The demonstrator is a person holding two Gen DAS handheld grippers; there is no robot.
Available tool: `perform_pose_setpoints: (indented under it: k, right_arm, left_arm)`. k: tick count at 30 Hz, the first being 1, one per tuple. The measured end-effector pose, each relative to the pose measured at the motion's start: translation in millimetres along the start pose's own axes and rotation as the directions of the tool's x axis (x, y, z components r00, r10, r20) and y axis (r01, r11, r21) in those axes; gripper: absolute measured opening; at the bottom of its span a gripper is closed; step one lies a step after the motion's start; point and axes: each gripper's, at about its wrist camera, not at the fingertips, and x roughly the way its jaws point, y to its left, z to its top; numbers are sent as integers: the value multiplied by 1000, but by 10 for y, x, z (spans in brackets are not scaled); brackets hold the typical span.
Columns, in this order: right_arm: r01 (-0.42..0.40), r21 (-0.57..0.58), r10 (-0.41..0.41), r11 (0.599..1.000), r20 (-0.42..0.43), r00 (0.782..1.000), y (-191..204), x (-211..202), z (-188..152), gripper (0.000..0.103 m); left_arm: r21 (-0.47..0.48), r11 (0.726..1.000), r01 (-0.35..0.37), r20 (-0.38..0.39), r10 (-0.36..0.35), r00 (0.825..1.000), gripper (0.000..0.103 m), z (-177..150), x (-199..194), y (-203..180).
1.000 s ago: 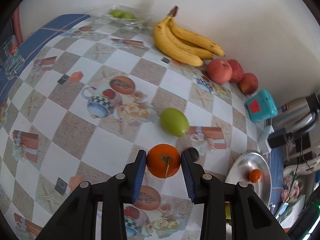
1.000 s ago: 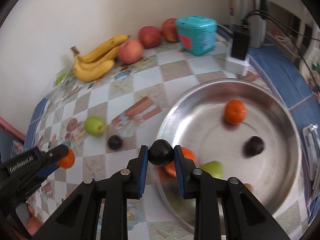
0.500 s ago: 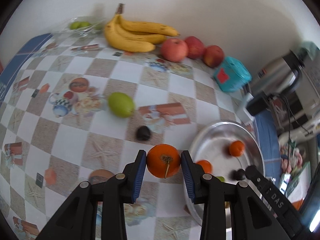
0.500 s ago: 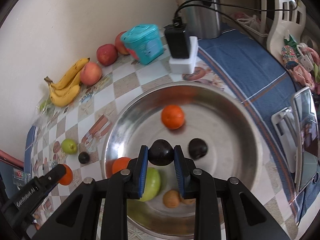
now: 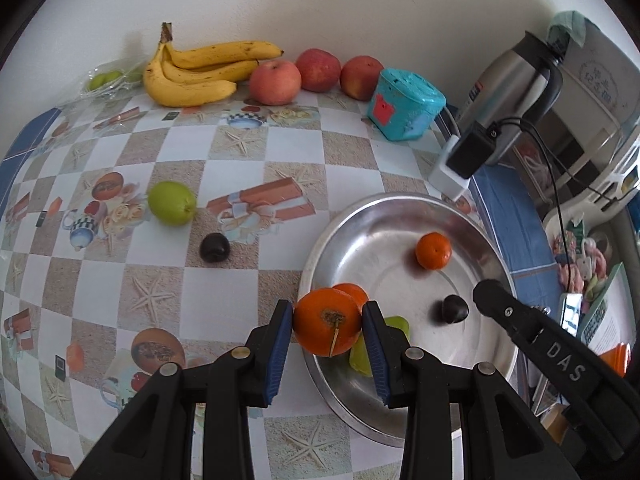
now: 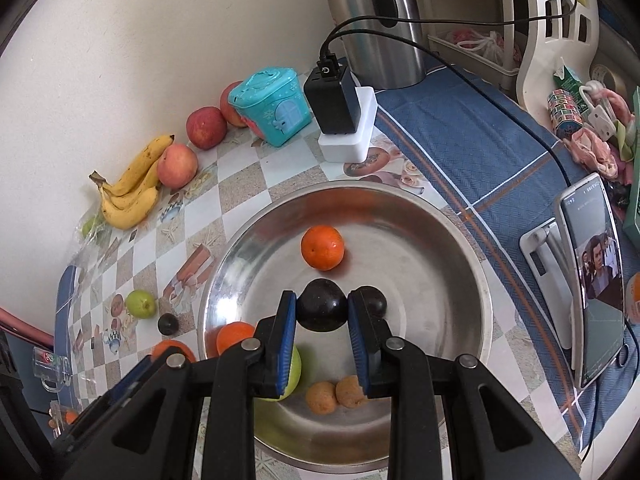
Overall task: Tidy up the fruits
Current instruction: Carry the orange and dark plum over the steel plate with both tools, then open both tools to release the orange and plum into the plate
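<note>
- The left gripper (image 5: 327,326) is clamped on an orange (image 5: 327,322), stem end up, held over the near-left rim of the steel bowl (image 5: 486,240); the fruit fills the narrow gap between the blue pads.
- The right gripper (image 6: 322,312) is closed tight on a dark plum (image 6: 322,310), held above the middle of the bowl.
- Much of the bowl's near side is hidden behind the gripper fingers. A green fruit (image 6: 295,368) shows only in part past the right gripper's left finger, so its kind is unclear.
- Also in the bowl: a second orange (image 6: 234,336) at the near-left wall, two small brownish fruits (image 6: 336,394) touching each other at the near side and too small to name, a second dark plum (image 6: 374,300) half hidden behind the right finger, and a third orange (image 6: 322,248) toward the far side.
- On the checked tablecloth (image 5: 224,276), left of the bowl, lie a loose dark plum (image 5: 215,247) and, farther left, a green fruit (image 5: 172,203).
- Along the table's far edge, against the wall: a clear bag (image 5: 108,80) with blurred green fruit inside, a bunch of bananas (image 5: 200,72), three apples (image 5: 318,74), and a turquoise house-shaped box (image 5: 406,110).
- At the far-right corner a black charger (image 6: 332,98) sits on a white block, its cable running off past a steel kettle (image 6: 380,20) cut off by the frame.
</note>
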Motion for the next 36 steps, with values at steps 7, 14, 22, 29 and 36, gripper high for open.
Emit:
perform_pose_setpoints:
  k: [7,14,22,29,36]
  right_arm:
    - [-7,0,7,1000,-26,1000,-3,57,-15,27]
    - [9,8,-9,1000,-81,997,-44,171,-55,27]
    - [22,16,-20,1000,-111,994,-52,218,-82,28]
    - [26,19,-23,999,-121,992,-48,233,-80,28]
    - [27,30,-24,999,-124,992,-61,239,-79,28]
  left_arm:
    - [14,1000,-7,-22,7,1000,38,-49,82,-24]
    - [26,1000,-13,-37,14,999,39,-73,134,-45]
    - [37,999,-12,-48,14,999,39,-90,159,-68]
    - [46,999,-10,-59,12,998,39,-107,181,-80]
    - [52,999,-7,-67,11,998,41,-117,202,-88]
